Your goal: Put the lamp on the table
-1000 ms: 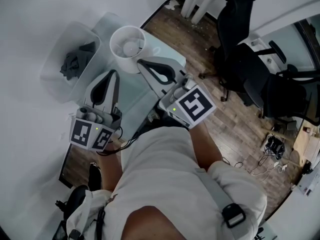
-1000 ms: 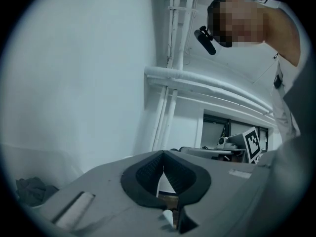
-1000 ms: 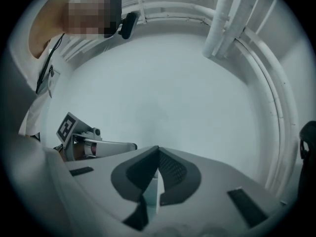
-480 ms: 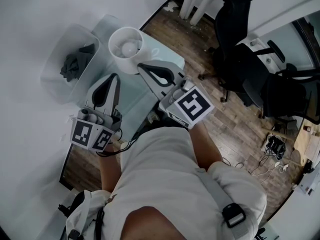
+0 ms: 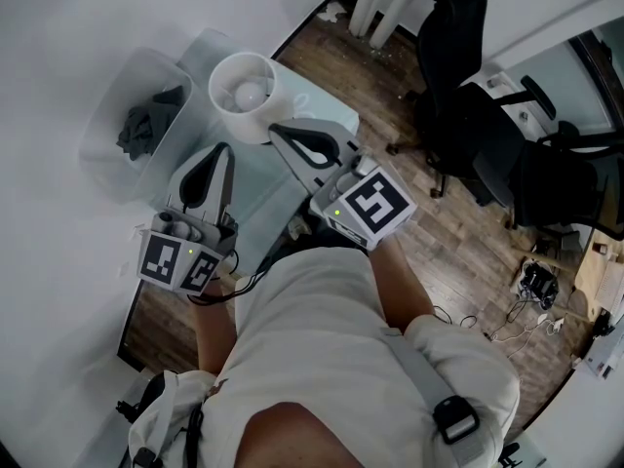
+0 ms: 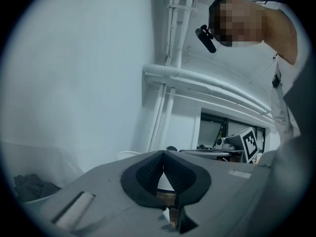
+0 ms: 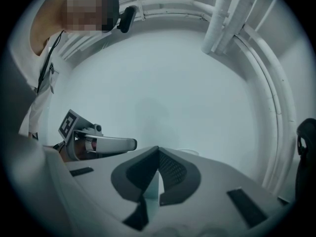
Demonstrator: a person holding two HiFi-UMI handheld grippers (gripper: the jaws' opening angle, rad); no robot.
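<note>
A clear plastic bin (image 5: 112, 154) sat left of the lamp, apart from it, with a dark crumpled cloth (image 5: 146, 125) lying inside.

The left claw (image 5: 225, 148) was below and slightly left of the lamp in the head view, close to it but not touching, its tips aimed toward the lamp's side. In the left gripper view, the left claw (image 6: 162, 153) had its 2 jaws pressed together at the tips, closed with nothing between them.

The lamp (image 5: 246, 94) stood upright on the pale glass bench (image 5: 322, 105). It was seen from above: a round white shade with the bulb showing inside.

The right claw (image 5: 274, 127) was just right of and below the lamp, with its tips near the shade's rim; whether they touched the shade could not be told. In the right gripper view, the right claw (image 7: 158, 149) was also closed, its 2 jaws meeting at the tips and holding nothing.

Far right of the lamp, well apart from it, a black office chair (image 5: 468, 76) stood on the wooden floor (image 5: 458, 252). The person's white shirt (image 5: 322, 359) filled the lower part of the head view, below the lamp.
</note>
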